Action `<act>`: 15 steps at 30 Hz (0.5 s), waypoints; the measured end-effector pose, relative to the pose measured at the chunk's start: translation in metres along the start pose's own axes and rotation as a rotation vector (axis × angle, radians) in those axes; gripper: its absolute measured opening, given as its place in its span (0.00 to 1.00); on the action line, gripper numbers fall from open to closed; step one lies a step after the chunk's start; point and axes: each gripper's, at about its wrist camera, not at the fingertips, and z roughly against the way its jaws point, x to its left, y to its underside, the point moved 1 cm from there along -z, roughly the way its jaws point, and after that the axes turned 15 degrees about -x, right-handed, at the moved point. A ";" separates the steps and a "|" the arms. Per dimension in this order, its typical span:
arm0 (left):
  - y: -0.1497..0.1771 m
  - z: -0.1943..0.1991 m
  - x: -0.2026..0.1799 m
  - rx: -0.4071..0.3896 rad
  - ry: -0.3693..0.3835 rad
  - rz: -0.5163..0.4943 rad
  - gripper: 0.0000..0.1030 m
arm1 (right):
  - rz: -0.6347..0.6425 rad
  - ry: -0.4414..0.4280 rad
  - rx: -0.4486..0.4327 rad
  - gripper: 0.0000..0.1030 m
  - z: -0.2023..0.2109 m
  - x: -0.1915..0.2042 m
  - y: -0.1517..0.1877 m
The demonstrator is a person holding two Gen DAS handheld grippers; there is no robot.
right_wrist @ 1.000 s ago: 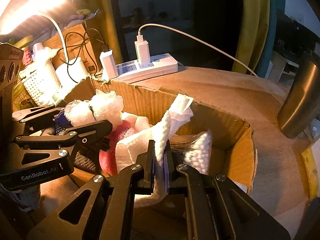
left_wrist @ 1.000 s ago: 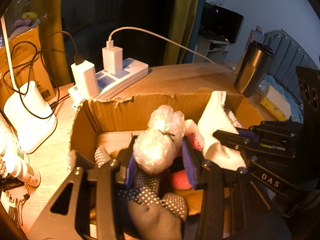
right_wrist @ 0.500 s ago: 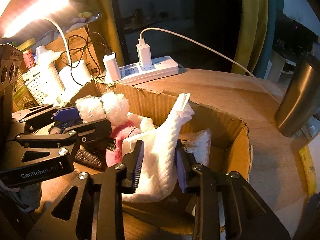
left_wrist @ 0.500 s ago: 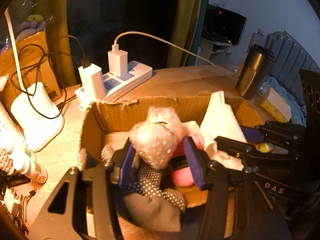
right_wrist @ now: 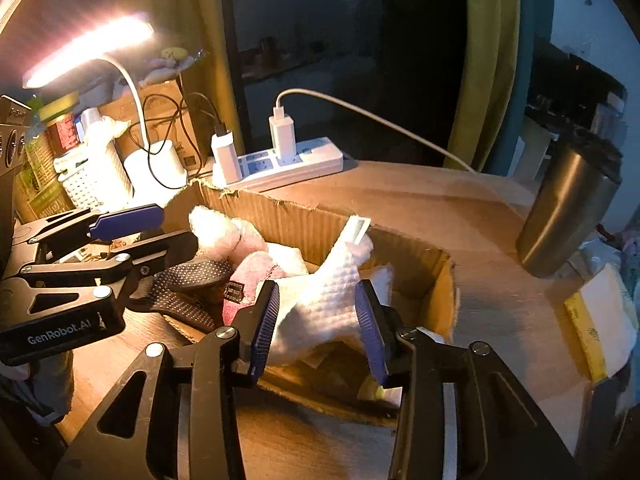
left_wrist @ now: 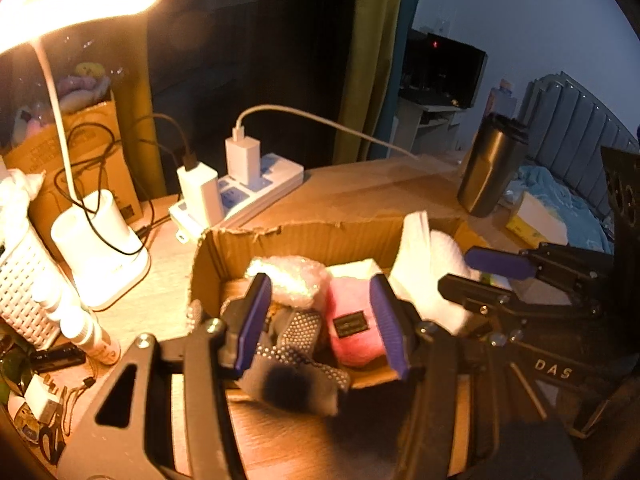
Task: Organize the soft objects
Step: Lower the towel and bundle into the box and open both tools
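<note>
Release done: both hand-held grippers, left point(left_wrist: 320, 320) and right point(right_wrist: 316, 324), now gape, the right's jaws opening; bubble wrap point(left_wrist: 292, 280) and white cloth point(right_wrist: 328, 300) apparently rest in the cardboard box point(right_wrist: 304, 224).

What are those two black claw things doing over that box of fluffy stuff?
A person is tidying soft things into a cardboard box with two hand-held grippers. The right gripper is opening around a white cloth that stands in the box; its pads look clear of it. The left gripper is open over a bubble wrap bundle, a pink pouch and a dotted glove, holding none of them.
</note>
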 end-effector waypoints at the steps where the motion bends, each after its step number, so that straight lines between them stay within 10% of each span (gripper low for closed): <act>1: -0.001 0.004 -0.001 -0.008 0.001 0.000 0.51 | 0.000 0.004 -0.006 0.42 0.004 0.000 -0.001; 13: -0.015 0.051 -0.016 -0.099 0.030 -0.015 0.53 | 0.008 0.036 -0.074 0.49 0.047 0.007 -0.007; 15: -0.016 0.059 -0.018 -0.113 0.032 -0.016 0.70 | 0.009 0.043 -0.087 0.49 0.057 0.007 -0.007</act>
